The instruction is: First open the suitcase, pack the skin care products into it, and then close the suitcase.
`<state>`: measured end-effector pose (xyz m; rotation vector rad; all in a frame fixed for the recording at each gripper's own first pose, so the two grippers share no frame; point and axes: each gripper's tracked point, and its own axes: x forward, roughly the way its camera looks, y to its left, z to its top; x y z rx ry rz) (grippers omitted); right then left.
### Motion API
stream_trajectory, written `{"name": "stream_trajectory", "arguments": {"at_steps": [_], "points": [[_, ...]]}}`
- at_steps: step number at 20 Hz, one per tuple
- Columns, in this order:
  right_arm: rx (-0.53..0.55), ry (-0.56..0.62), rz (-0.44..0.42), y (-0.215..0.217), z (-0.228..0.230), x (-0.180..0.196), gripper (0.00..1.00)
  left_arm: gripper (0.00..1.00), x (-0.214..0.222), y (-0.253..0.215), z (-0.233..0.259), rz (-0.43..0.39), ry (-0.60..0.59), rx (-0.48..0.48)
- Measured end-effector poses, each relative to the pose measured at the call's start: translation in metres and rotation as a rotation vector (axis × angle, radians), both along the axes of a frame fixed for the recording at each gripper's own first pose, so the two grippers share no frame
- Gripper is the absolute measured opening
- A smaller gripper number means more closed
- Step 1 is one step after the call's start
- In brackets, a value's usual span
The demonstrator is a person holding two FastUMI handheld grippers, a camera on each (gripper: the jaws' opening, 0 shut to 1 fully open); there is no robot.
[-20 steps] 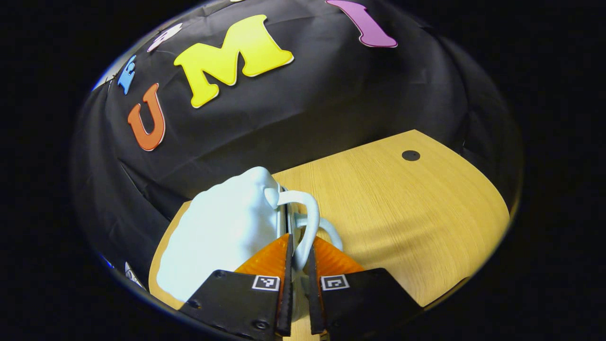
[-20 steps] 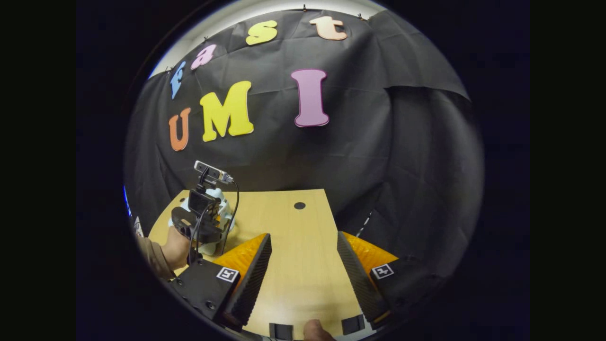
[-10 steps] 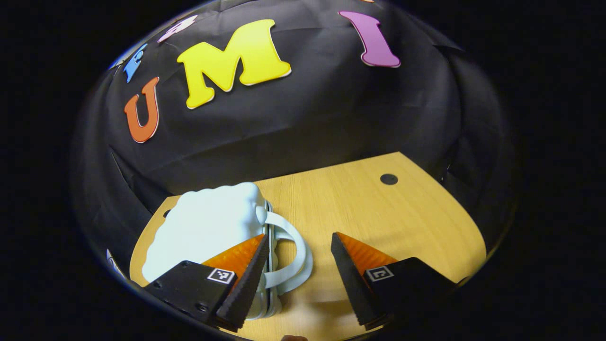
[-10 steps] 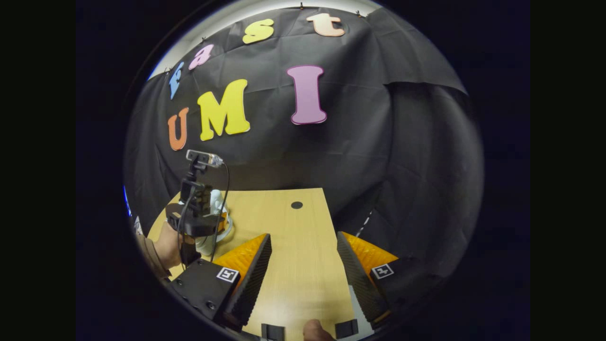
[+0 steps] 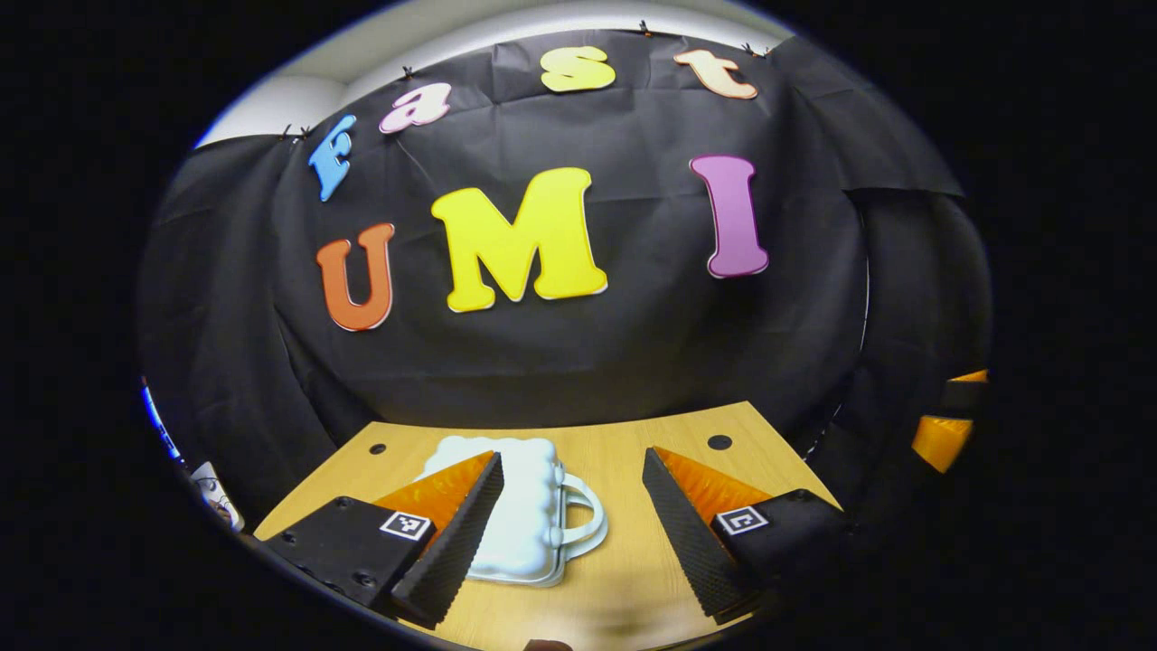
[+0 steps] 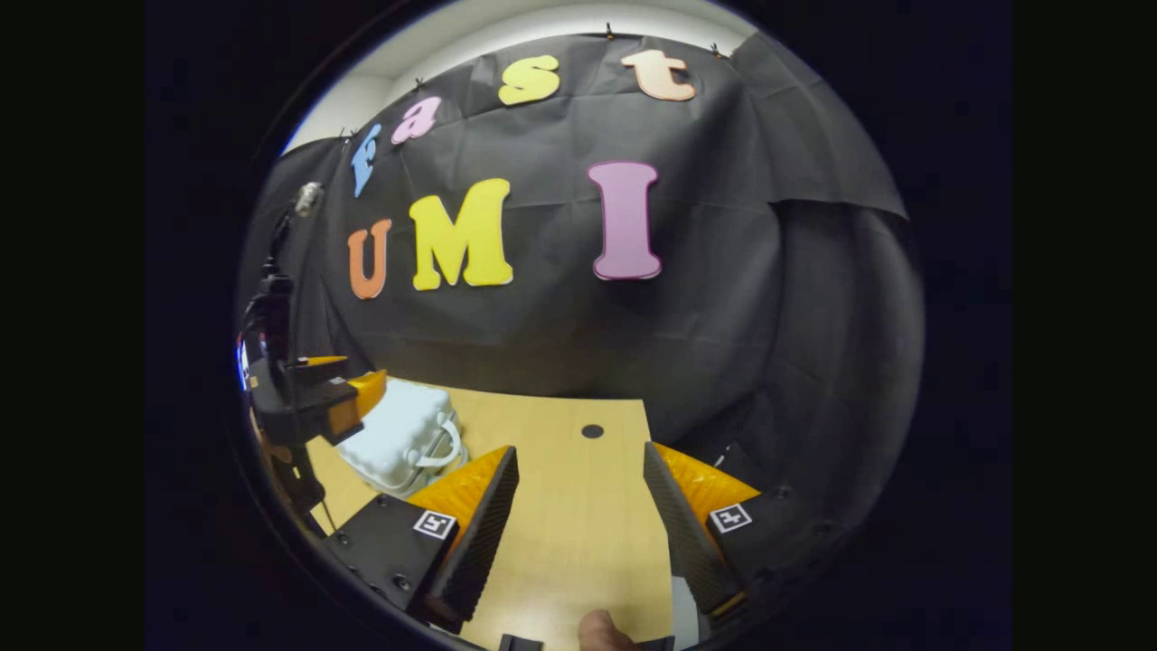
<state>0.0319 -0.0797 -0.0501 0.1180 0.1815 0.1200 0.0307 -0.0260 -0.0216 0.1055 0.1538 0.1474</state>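
Lying closed on the wooden worktop [image 5: 777, 479], the pale suitcase [image 5: 529, 533] shows in the left gripper view with its looped handle [image 5: 586, 520] turned to the right. The left claw [image 5: 569, 524] hangs above it, fingers spread wide, holding nothing; its left finger [image 5: 452, 533] overlaps the case in view. A dark round hole [image 5: 719, 442] marks the board beyond.

In the right gripper view the suitcase [image 6: 402, 438] sits far left, the left claw [image 6: 348, 393] just above it. The right claw [image 6: 578, 524] gapes wide over bare wood, empty.

Near corner of the suitcase [image 5: 520, 515] behind a left gripper [image 5: 568, 533] finger
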Motion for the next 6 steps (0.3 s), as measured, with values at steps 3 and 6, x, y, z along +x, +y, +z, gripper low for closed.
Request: {"name": "stream_trajectory", "arguments": {"at_steps": [3, 6], "points": [[-0.023, -0.051, 0.022, 0.019, 0.018, -0.003, 0.80, 0.98, -0.037, 0.014, 0.021, 0.038, -0.065, -0.053], [-0.017, -0.082, 0.077, 0.051, 0.034, -0.008, 0.80, 0.98, -0.067, 0.027, 0.038, 0.068, -0.113, -0.093]]}}
